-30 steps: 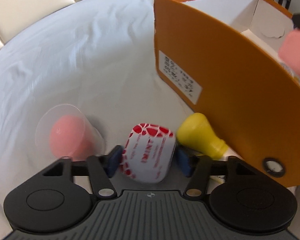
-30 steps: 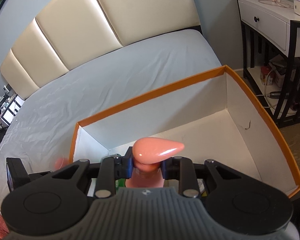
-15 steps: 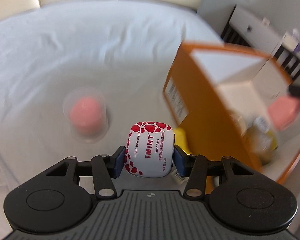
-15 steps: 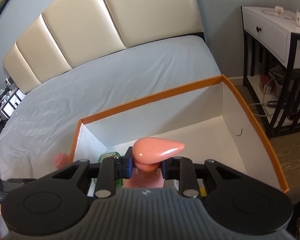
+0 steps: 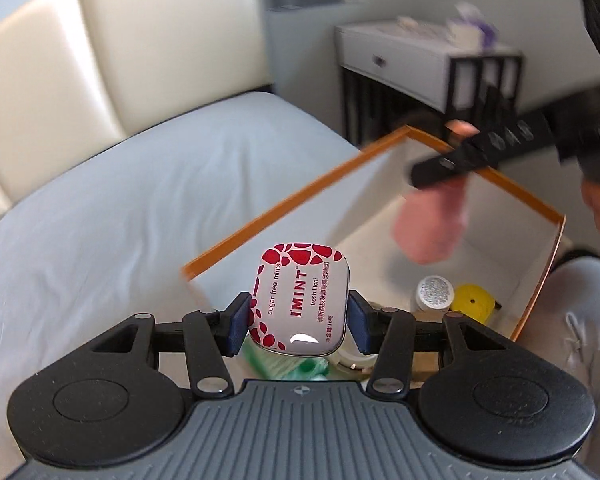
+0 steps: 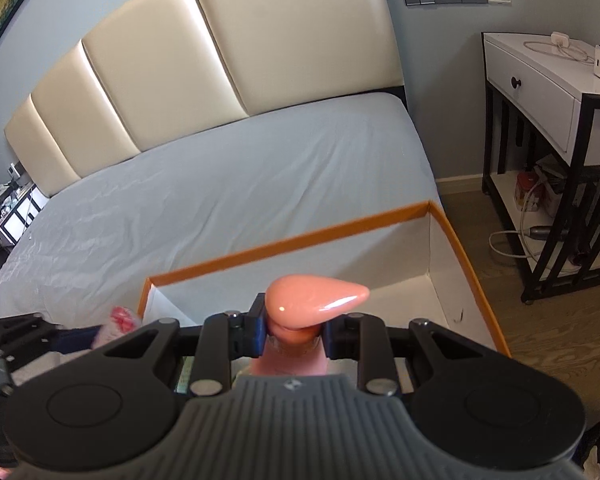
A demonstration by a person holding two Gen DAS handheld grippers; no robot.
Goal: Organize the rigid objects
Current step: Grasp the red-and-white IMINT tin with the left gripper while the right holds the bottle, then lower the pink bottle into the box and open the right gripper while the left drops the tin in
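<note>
The left gripper point(image 5: 298, 322) jaws pinch a white tin of mints with red spots point(image 5: 299, 299), held over the near corner of the orange cardboard box point(image 5: 284, 216). Up at two o'clock, the right gripper point(image 6: 292, 326) jaws pinch a pink pump bottle point(image 6: 314, 296) above the box. A yellow thing point(image 5: 473, 299) and a white-capped bottle point(image 5: 434, 292) lie inside. Both held things are left to drop; the far half looks bare. Mind the orange rims.

A wide bed point(image 6: 236, 184) with a smooth pale grey-white sheet and a cream padded headboard point(image 6: 204, 52) carries the things. Directly on it, at its near corner, sits an open orange cardboard box with a white inside point(image 6: 440, 248), close to the mattress edge.
</note>
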